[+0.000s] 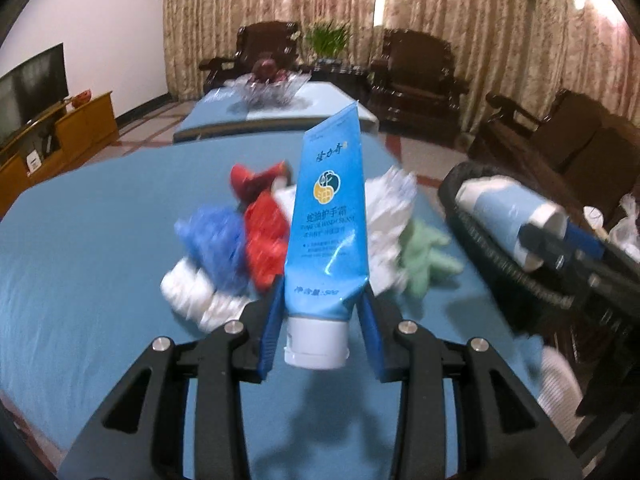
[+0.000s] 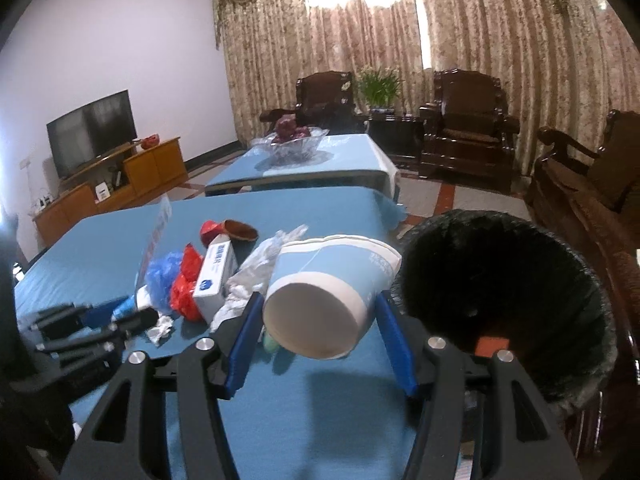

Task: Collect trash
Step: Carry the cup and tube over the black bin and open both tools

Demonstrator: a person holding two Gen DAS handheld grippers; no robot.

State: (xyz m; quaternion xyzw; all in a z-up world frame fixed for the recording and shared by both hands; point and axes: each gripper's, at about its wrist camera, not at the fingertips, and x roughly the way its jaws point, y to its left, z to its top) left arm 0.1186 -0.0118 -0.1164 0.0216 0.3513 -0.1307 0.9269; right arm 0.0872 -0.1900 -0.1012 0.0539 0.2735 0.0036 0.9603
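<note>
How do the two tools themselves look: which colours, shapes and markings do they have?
Both look alike. The left tool and the right tool each have two flat blue fingers on black, angular linkage arms with long cut-out slots. Round silver bolt heads mark the joints. No cables, printed markings or sleeves are visible.

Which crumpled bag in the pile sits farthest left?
The blue bag; the red bag lies just right of it, and the green scrap sits far right, past the held tube.
</note>
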